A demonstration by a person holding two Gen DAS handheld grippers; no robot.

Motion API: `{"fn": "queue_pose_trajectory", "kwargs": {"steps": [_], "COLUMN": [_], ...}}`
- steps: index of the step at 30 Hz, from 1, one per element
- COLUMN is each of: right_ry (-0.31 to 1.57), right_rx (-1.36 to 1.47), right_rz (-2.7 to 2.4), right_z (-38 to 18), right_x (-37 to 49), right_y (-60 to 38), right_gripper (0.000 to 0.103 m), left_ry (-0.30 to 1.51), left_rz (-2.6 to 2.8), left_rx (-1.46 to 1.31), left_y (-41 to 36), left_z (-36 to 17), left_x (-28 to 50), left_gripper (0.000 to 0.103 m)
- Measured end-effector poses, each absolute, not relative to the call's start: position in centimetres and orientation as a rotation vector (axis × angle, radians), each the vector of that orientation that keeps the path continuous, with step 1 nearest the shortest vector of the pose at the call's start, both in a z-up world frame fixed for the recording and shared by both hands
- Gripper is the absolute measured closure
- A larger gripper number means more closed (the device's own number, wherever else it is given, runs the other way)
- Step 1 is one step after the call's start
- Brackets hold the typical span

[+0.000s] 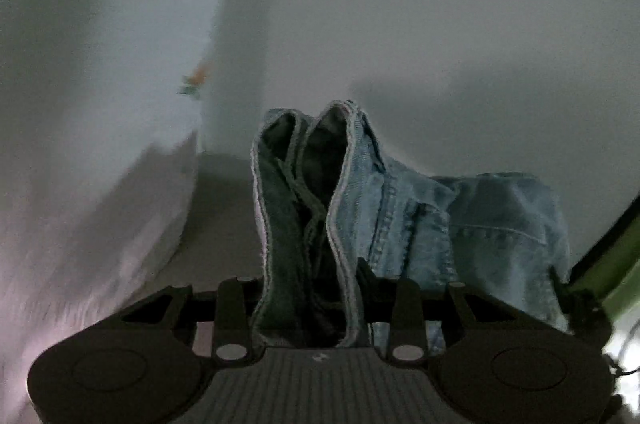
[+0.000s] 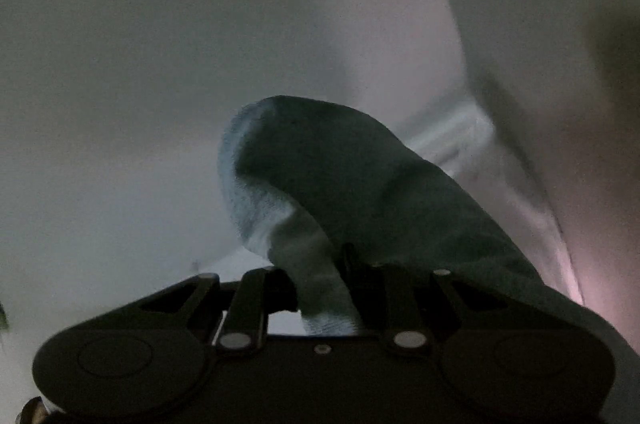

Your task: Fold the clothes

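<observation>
Progress: early; no finished fold is visible. The left gripper (image 1: 310, 288) is clamped on the hemmed edge of the light-blue denim garment (image 1: 420, 207), the rest bunched toward 3 o'clock. The right gripper (image 2: 320, 288) pinches another fold of it. Pale walls lie beyond; open room at 12 o'clock.

Looks like room in home, likely bedroom or laundry corner: plain pale walls (image 1: 440, 3) meeting in corner, white sheet-like fabric (image 1: 80, 224) draped at left with small orange-green printed motif (image 1: 196, 81), light-blue denim garment (image 1: 440, 220) held up, green edge (image 1: 612, 264) at far right; dim, blurred, so exact room cannot be told
</observation>
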State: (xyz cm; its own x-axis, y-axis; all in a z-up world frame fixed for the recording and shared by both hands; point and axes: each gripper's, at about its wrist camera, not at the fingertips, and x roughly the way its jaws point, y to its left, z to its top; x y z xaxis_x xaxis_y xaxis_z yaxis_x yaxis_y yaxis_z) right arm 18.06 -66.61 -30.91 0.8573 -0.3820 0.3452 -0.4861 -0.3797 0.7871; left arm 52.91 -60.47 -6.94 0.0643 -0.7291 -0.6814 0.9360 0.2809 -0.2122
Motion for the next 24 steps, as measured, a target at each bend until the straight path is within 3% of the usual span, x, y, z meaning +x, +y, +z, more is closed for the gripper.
{"fn": "queue_pose_trajectory", "kwargs": {"steps": [2, 6, 8, 10, 12, 14, 16, 21, 24], "right_ry": [-0.581, -0.250, -0.111, -0.061, 0.009, 0.117, 0.233, 0.472, 0.489], "right_rx": [1.985, 1.829, 1.750, 1.706, 1.621, 1.506, 1.360, 0.869, 0.670], "right_rz": [-0.022, -0.421, -0.551, -0.536, -0.551, -0.583, -0.606, -0.614, -0.599], "right_z": [-31.9, -32.1, -32.0, -31.8, -30.8, -29.0, -27.0, -21.7, -18.5], "right_x": [17.7, 16.5, 15.8, 15.4, 15.6, 16.5, 17.8, 22.1, 23.9], "right_y": [-67.8, -70.3, -71.9, -73.2, -74.0, -74.4, -74.4, -72.9, -70.7], "right_gripper": [0.082, 0.076, 0.064, 0.063, 0.058, 0.047, 0.022, 0.012, 0.010], "left_ry": [0.851, 0.839, 0.753, 0.733, 0.756, 0.764, 0.712, 0.678, 0.620], "left_rz": [-1.220, -1.084, -1.020, -1.022, -1.026, -1.032, -1.023, -1.083, -1.042], "left_rx": [0.390, 0.544, 0.583, 0.552, 0.506, 0.458, 0.402, 0.216, 0.175], "left_y": [-64.7, -69.6, -70.4, -69.7, -69.0, -68.0, -65.9, -59.4, -54.6], "left_z": [-10.7, -17.0, -18.8, -19.2, -18.4, -17.2, -15.5, -11.0, -8.5], "left_x": [54.3, 54.7, 54.3, 54.1, 55.6, 56.4, 56.0, 51.1, 46.5], "left_gripper": [0.058, 0.055, 0.033, 0.031, 0.031, 0.031, 0.026, 0.018, 0.013]}}
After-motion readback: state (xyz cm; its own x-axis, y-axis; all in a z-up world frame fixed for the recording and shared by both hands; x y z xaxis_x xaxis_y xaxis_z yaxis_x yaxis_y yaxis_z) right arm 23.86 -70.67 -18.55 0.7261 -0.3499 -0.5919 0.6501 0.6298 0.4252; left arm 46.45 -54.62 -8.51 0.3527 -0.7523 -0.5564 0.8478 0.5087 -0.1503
